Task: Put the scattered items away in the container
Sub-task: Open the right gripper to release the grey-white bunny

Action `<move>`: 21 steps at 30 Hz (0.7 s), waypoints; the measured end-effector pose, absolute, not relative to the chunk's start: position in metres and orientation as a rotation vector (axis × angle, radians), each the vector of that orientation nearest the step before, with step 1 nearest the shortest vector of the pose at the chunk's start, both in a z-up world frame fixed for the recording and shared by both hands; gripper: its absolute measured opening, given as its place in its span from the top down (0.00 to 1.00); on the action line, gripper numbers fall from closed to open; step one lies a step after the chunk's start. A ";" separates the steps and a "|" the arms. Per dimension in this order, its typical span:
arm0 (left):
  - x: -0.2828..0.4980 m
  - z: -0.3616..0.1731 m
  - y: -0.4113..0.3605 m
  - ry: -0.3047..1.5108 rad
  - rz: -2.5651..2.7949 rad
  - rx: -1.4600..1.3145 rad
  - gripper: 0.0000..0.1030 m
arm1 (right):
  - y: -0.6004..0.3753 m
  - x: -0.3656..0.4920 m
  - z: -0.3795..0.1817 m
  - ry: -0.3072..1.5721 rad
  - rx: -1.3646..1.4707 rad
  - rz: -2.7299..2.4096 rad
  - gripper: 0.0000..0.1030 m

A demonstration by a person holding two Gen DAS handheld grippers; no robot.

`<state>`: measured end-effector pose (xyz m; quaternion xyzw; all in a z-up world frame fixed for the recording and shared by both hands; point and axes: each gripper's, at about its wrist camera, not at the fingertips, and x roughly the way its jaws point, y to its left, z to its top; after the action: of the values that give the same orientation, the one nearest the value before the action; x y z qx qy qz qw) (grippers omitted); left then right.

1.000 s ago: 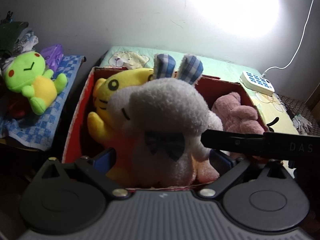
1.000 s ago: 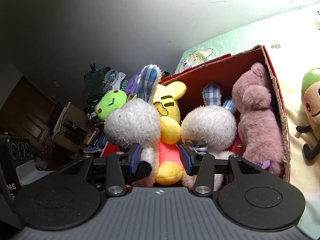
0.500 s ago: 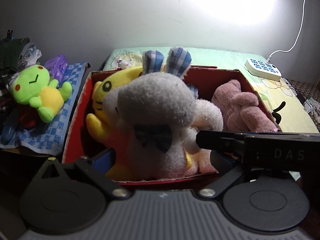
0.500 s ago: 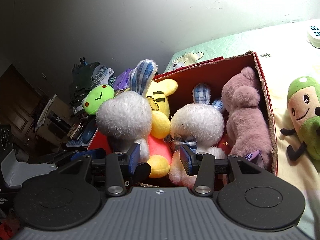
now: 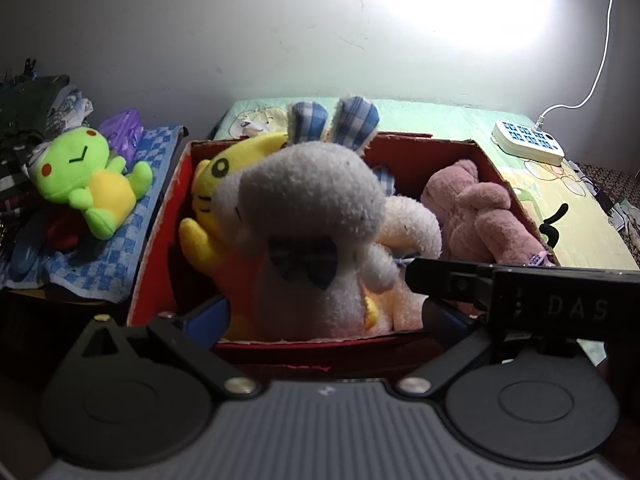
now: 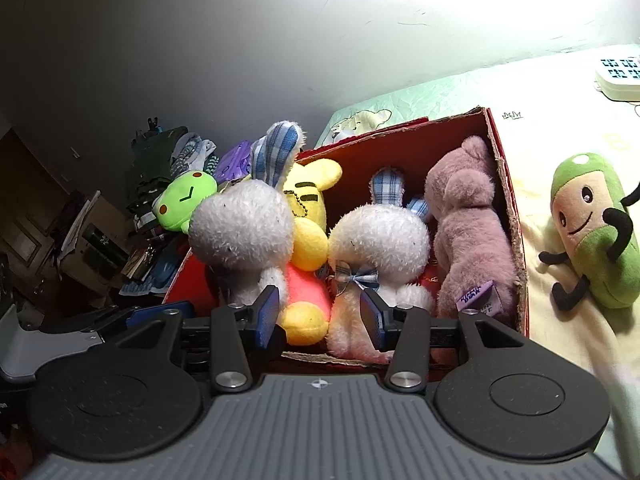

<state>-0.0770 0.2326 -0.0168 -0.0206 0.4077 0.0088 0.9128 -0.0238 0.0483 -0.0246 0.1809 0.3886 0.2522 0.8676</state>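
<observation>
Right wrist view: red box [image 6: 506, 204] packed with soft toys on the bed.
Right gripper [image 6: 320, 316] jaws stand partly apart, empty; left gripper [image 5: 320, 320] jaws wide, gripping nothing; green toy [image 6: 592, 236] lies beside the box.

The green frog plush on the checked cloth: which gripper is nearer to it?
Left. The left gripper is at the box's near-left corner, beside the green frog plush. The right gripper is further right.

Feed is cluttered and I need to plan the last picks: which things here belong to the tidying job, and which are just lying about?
Job:
red cardboard box
green avocado plush, on the bed
green frog plush, on the checked cloth
plush toys already boxed

Lying about:
white power strip
purple packet
pile of clothes
</observation>
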 end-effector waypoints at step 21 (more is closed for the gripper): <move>-0.095 -0.011 0.214 0.830 0.117 -0.004 0.01 | 0.026 -0.055 -0.019 0.739 0.395 0.471 0.53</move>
<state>-0.0951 0.2135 -0.0107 -0.0019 0.4029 0.0568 0.9135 -0.0550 0.0264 -0.0191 0.1901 0.3555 0.2264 0.8867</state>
